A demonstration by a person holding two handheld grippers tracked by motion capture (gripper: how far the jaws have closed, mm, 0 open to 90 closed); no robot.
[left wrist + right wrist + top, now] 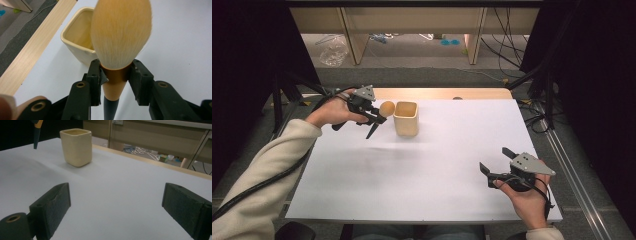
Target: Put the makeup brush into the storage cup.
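My left gripper (379,119) is clamped on a makeup brush (121,37). The 2 jaws squeeze its orange neck, just under the big fluffy orange hair. The dark handle tip points down twd the table (422,170) and hangs above it, not touching. The hair end sticks up & sits just left of the cup (406,118), at about rim height.

The cup is cream, w/ squarish sides. It stands upright on the white table, far from me and a bit left of the middle. In the left gripper view the cup (78,37) is right behind the brush, open top showing, & I can't see anything inside.

My right gripper (496,165) is at the near right, well apart from the cup. Its 2 jaws are spread wide w/ nothing btwn them. It points twd the cup (76,147), low over the table.
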